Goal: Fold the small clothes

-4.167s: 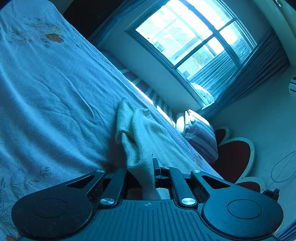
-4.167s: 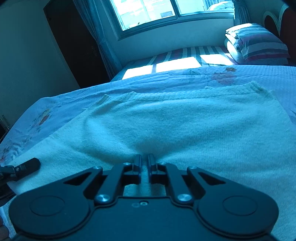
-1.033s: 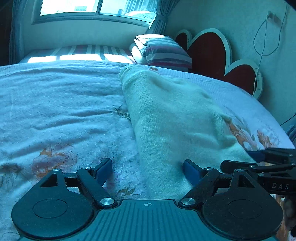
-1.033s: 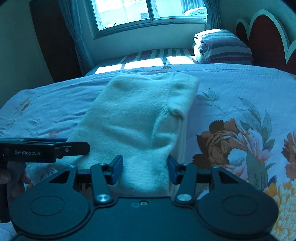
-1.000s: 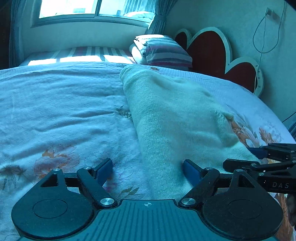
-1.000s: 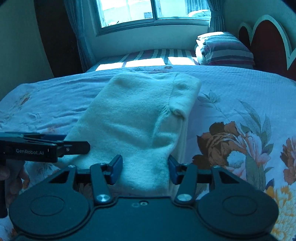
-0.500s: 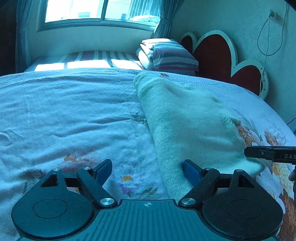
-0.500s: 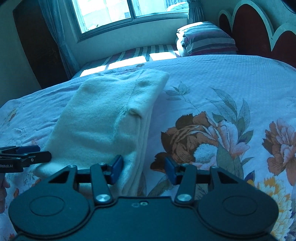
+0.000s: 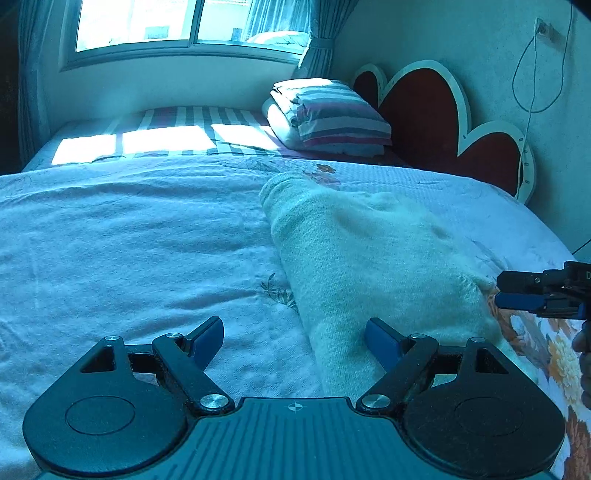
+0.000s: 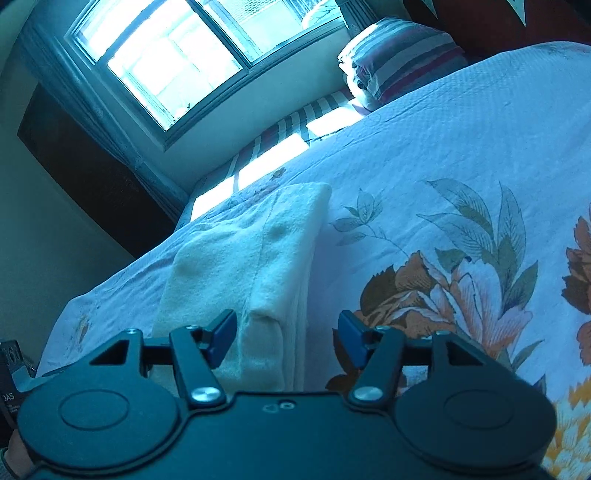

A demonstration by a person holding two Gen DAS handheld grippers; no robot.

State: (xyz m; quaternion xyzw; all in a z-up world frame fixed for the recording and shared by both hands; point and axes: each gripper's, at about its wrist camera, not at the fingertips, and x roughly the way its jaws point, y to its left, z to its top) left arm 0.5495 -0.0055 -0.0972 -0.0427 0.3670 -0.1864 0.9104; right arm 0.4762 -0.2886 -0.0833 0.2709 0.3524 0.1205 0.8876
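A cream knitted garment lies folded into a long narrow stack on the floral bedspread. My left gripper is open and empty, just in front of the garment's near left edge. My right gripper is open and empty at the garment's near right corner; the garment runs away from it. The right gripper also shows at the right edge of the left wrist view.
A folded striped quilt sits at the head of the bed beside a red heart-shaped headboard. A window lies beyond the bed. A cable hangs on the right wall.
Both grippers let go of the garment and opened; it now lies folded. In the last half second both drew back, and the right wrist view tilted and swung right.
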